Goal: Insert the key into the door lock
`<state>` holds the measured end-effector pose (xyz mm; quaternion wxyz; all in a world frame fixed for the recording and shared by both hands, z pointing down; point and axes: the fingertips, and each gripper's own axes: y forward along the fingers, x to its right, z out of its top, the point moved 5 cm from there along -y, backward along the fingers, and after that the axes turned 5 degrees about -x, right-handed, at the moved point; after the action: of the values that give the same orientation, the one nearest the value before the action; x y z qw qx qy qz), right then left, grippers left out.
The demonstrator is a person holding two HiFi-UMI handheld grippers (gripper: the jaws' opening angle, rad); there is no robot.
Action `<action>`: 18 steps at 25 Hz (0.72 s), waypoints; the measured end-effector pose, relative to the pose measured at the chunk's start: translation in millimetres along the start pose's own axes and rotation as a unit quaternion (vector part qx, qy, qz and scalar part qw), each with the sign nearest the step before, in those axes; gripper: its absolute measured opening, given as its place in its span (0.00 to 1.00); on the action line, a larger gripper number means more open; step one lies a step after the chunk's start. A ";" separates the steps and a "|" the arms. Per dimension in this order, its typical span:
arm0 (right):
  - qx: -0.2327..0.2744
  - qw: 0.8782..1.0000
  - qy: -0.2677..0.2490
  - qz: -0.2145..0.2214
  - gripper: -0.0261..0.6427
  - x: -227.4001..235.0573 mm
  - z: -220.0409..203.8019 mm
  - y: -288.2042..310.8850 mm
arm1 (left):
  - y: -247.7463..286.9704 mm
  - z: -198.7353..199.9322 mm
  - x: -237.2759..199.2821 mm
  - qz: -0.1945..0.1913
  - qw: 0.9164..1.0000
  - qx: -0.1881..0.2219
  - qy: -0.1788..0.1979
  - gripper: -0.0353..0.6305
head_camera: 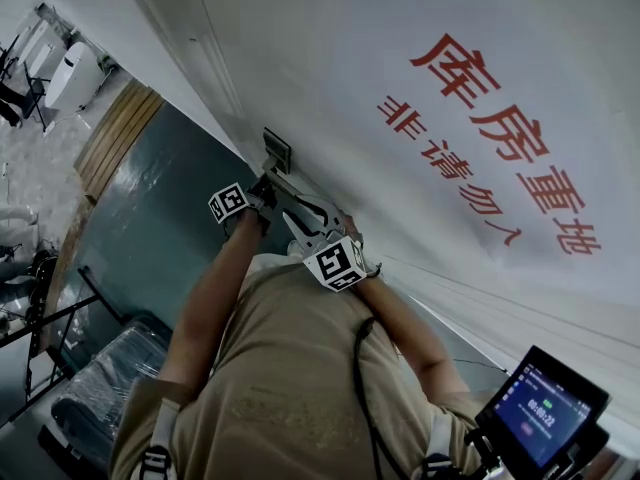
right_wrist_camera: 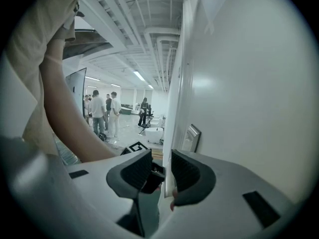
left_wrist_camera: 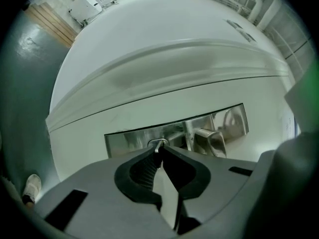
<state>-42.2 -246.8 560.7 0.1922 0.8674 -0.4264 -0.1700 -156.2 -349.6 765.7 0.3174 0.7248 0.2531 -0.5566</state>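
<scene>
Key (left_wrist_camera: 157,145) in left tongs (left_wrist_camera: 159,152) at lock plate (left_wrist_camera: 128,139)

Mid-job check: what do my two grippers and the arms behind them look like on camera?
The left gripper and right gripper both have light grey plastic bodies, with black ribbed pads lining rounded jaws. Each carries a white cube printed with black square markers: the left cube and the right cube. The person wears a tan short-sleeved shirt, and a black cable runs down it.
</scene>
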 end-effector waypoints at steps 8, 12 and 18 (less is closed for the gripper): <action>-0.003 1.000 0.001 -0.004 0.23 -5.6 -1.5 -3.3 | 0.5 2.2 3.3 0.026 0.997 -0.027 0.065 0.12; -0.006 1.000 0.002 -0.009 0.23 -6.1 -4.2 -6.2 | 1.0 2.8 3.4 0.031 0.995 -0.035 0.083 0.12; -0.004 1.000 0.001 -0.010 0.23 -9.3 -3.0 -8.4 | 2.8 4.6 4.3 0.042 0.992 -0.050 0.105 0.14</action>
<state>-40.5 -234.0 560.4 0.1946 0.8712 -0.4164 -0.1728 -156.1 -354.8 761.3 0.3482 0.7722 0.2818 -0.4505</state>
